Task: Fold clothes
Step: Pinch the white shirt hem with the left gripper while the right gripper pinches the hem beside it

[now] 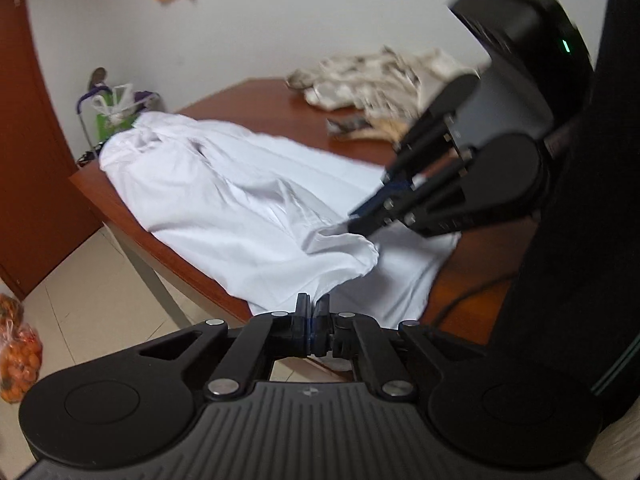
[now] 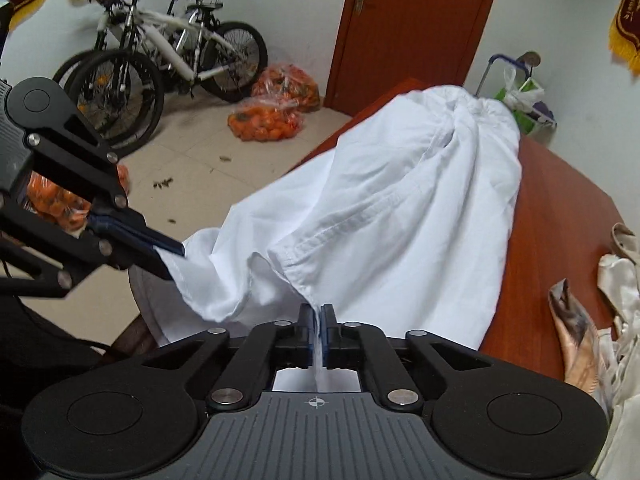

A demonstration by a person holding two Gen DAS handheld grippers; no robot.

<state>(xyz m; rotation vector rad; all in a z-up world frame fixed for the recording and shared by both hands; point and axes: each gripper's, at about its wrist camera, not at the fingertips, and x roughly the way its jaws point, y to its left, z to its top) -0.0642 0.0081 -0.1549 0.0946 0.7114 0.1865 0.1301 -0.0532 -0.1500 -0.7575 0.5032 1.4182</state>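
A white garment [image 1: 224,200] [image 2: 400,200] lies spread along the reddish wooden table [image 1: 280,108] [image 2: 560,208], its near hem bunched and lifted. My left gripper [image 1: 313,304] is shut on the hem at the table's near edge; in the right wrist view the left gripper [image 2: 172,258] pinches a corner of cloth at the left. My right gripper [image 2: 318,312] is shut on a fold of the same hem, with white fabric running between its pads. In the left wrist view the right gripper [image 1: 356,220] comes in from the right and nips the cloth.
A pile of beige clothes [image 1: 380,76] [image 2: 616,280] sits at the table's far end. On the floor are bags of oranges [image 2: 268,120] [image 1: 16,356], two bicycles [image 2: 160,52] and a trolley with bags [image 1: 116,112]. A brown door [image 2: 412,24] stands behind.
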